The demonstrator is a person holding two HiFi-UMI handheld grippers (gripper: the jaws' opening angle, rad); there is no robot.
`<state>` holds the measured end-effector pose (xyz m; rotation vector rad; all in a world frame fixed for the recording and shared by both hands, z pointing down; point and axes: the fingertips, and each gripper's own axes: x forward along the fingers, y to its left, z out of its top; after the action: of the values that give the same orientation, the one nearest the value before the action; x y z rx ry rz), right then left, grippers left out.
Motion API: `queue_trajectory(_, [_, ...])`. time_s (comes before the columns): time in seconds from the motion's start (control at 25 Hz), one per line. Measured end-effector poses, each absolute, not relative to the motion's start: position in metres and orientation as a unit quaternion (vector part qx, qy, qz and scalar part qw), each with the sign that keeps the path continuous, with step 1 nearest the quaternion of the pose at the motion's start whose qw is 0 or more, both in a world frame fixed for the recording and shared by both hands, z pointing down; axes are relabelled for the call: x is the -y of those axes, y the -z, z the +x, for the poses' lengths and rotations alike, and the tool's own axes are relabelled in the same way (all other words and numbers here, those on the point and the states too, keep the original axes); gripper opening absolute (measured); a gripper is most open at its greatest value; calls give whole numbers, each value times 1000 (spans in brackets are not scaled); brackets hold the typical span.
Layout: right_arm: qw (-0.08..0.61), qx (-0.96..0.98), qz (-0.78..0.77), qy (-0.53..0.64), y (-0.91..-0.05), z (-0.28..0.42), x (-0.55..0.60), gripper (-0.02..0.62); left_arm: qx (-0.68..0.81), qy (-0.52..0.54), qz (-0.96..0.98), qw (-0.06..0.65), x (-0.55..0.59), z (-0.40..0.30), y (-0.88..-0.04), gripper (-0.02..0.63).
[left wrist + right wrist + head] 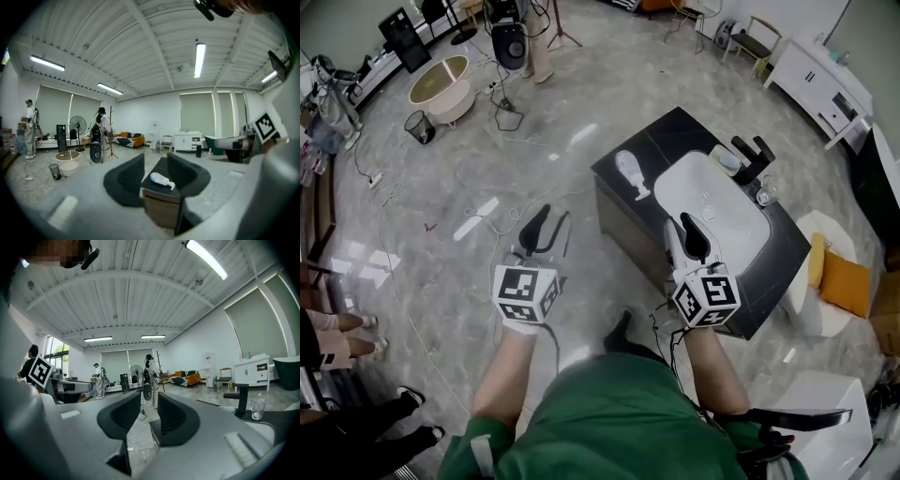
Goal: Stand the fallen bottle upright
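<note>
A white pump bottle [629,172] lies on its side on the near-left corner of a black counter [666,131]. In the left gripper view the bottle [162,180] shows some way off, framed between the jaws. My left gripper [551,223] hangs over the floor, short of the counter's left side, open and empty. My right gripper [682,228] hovers at the counter's near edge by the sink, with its jaws apart and nothing between them. In the right gripper view the right gripper [150,416] points past the counter into the room.
A white sink basin [712,202] fills the counter's middle, with a black faucet [750,155] and a glass [766,192] behind it. Cables [502,220] trail over the floor to the left. A round table [441,84] and a bin [420,127] stand far left.
</note>
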<state>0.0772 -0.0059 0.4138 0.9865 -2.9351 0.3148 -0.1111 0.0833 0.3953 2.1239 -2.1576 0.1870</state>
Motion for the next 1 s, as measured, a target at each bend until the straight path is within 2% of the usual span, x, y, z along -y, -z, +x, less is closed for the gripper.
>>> queue_trajectory(0.64, [22,935,314,-162,-452,70,121,97,688,-105,715,67,42,-95,-408,152])
queue_trajectory(1.0, [54,919,342,-187,-489,52,157,98,642,-100,756,77,107,-109,-427,152])
